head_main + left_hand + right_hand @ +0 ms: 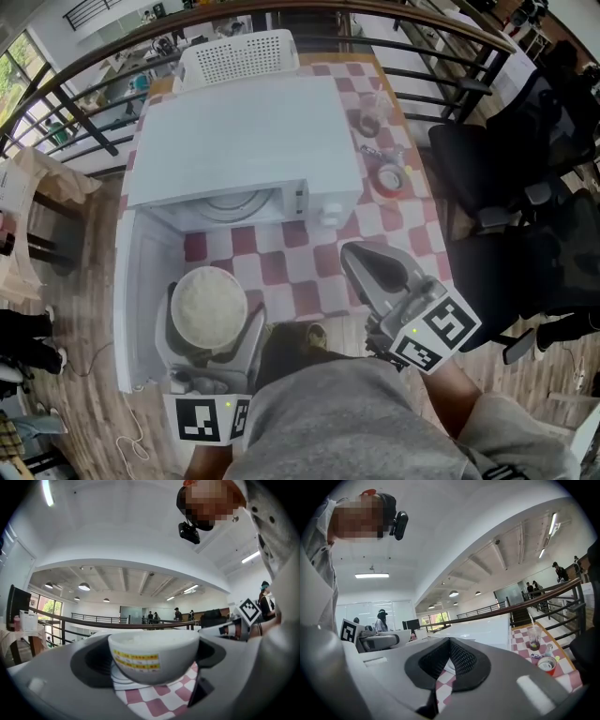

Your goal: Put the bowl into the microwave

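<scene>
**OP:** Left side status?

**ENG:** Your left gripper (151, 665) has its jaws spread wide, one on each side of the bowl (154, 644), clamping its wall. It's a white bowl with a yellow label strip on the side and a white filling up near the rim.

**OP:** Where's the bowl relative to the target?

**ENG:** It's in front of the microwave (244, 141), outside the cavity. It's just beside the open door (141, 281), which swings out to your left. Checked tablecloth (281, 267) shows under it in the left gripper view. I can't tell if the bowl rests on the cloth or hangs just above it.

**OP:** Microwave?

**ENG:** The door is wide open. The turntable (234, 204) is visible in the cavity, facing you.

**OP:** Right side?

**ENG:** Your right gripper (450, 641) has its jaws closed, pads meeting at the tips, with nothing held between them. It hovers over the tablecloth to the right of the bowl, well apart from it. The tips point toward the microwave's front right corner.

**OP:** Other items on the table?

**ENG:** A white perforated basket (239, 56) sits right behind the microwave. A clear cup (368, 117) and a red-rimmed round tub (387, 178) are to the right of the microwave, near the table edge. Black chairs (487, 159) are past that edge on your right. A dark railing (94, 103) curves around the far side.
</scene>
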`<state>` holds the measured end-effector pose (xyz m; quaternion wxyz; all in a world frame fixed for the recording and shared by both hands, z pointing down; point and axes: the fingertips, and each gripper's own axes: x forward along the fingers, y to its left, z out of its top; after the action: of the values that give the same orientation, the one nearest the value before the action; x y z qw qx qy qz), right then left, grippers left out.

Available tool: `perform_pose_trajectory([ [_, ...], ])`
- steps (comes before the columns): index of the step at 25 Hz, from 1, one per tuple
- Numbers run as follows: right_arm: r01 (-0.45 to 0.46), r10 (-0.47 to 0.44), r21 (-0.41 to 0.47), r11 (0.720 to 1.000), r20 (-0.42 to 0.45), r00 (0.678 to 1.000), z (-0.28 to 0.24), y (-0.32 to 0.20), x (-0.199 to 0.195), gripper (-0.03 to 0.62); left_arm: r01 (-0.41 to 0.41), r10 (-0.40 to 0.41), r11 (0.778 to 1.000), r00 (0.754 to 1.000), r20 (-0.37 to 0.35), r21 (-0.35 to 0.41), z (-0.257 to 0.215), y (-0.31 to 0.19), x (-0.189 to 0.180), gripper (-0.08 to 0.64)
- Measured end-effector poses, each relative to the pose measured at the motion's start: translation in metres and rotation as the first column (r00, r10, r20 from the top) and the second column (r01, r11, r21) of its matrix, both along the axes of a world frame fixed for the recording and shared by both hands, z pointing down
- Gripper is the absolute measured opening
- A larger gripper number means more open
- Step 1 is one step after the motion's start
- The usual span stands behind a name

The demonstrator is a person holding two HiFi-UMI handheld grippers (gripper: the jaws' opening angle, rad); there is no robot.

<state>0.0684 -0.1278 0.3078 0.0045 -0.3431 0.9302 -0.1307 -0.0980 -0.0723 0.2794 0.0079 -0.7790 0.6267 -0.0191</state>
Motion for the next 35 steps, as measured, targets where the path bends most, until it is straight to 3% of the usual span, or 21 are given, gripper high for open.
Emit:
perform_pose_trajectory([
  [27, 0.008, -0.015, -0.069, 0.998, -0.103, 0.995, 0.031, -0.031, -0.101, 0.0, -0.057, 0.054, 0.994, 0.998, -0.034, -0.099, 0.06, -0.076, -0.062, 0.506],
  [35, -0.004, -0.005, -0.076, 0.997, -0.12, 0.993, 0.039, -0.043, -0.118, 0.0, -0.07, 0.067, 0.987, 0.997, -0.028, -0.141, 0.099, -0.1, -0.069, 0.506],
])
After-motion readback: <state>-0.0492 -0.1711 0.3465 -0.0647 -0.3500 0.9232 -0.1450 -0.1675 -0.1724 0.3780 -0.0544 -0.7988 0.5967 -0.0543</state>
